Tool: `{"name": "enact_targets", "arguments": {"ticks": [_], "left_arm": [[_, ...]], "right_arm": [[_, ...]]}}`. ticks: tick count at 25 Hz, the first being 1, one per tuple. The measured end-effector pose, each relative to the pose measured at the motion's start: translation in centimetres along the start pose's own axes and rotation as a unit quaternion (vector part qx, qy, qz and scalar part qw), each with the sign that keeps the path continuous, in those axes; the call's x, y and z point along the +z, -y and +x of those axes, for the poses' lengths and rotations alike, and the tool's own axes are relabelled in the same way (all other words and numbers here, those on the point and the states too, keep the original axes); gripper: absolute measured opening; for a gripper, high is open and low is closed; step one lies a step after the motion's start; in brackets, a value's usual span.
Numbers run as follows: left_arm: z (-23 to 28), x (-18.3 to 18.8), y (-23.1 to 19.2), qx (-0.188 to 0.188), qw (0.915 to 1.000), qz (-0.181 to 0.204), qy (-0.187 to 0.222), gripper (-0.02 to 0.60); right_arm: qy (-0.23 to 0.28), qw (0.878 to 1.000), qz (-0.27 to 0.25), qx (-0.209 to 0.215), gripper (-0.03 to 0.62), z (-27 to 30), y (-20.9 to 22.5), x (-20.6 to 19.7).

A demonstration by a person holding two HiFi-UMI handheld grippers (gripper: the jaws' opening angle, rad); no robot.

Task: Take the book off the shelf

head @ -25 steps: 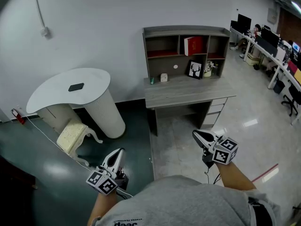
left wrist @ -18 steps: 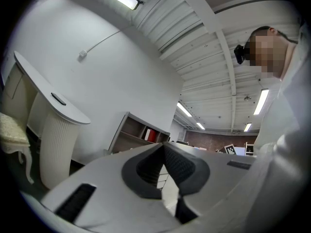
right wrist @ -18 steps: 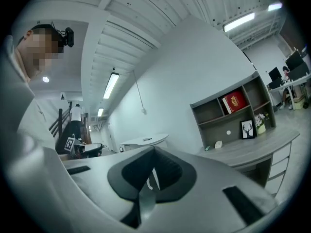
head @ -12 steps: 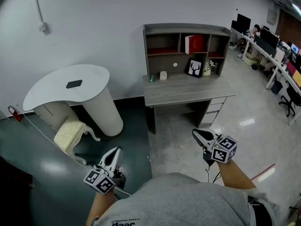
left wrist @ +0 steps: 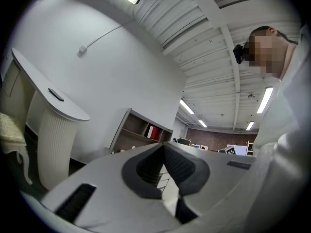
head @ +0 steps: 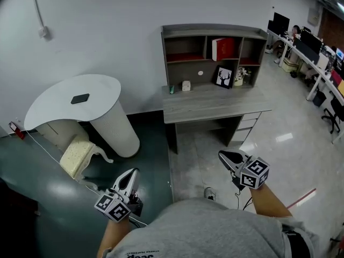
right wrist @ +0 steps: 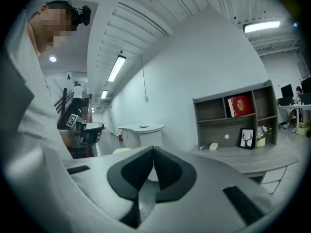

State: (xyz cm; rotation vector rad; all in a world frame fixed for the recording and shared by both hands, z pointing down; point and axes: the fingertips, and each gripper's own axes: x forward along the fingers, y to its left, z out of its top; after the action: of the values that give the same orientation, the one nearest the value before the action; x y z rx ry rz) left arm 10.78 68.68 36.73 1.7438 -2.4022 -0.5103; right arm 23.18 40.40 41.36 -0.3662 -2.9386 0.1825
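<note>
A red book (head: 222, 48) stands upright in the upper middle cubby of a grey shelf unit (head: 212, 31) on top of a grey desk (head: 215, 105). The book (right wrist: 239, 105) shows in the right gripper view and, small, the book (left wrist: 153, 132) in the left gripper view. My left gripper (head: 130, 176) is held low at the left, far from the desk, its jaws together with nothing between them. On the other side my right gripper (head: 226, 156) hovers over the floor short of the desk, shut and empty.
A white curved counter (head: 75, 100) with a dark flat object (head: 80, 98) stands left of the desk, a cream chair (head: 78, 156) beside it. On the desk: a framed deer picture (head: 224, 77), small flowers (head: 238, 77). Office desks with monitors (head: 306, 42) run along the right.
The view has crept nearer the desk and tilted slightly. Both grippers keep about the same place in the head view, still shut. A shoe tip now shows by the floor below.
</note>
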Motion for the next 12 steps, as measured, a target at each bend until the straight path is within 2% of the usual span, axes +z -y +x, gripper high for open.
{"name": "enact_targets", "arguments": {"ticks": [6,12], "left_arm": [[7.3,-1.5,-1.4,0.004,0.9998,0.006,-0.018,0.014],[19.9,-2.8,-4.4,0.022,0.9996,0.009,-0.014,0.014]], "right_arm": [[-0.006,1.000,0.006,0.011,0.012,2.5,7.4,-1.1],[-0.010,0.999,0.016,0.035,0.012,6.9,20.2,-0.8]]}}
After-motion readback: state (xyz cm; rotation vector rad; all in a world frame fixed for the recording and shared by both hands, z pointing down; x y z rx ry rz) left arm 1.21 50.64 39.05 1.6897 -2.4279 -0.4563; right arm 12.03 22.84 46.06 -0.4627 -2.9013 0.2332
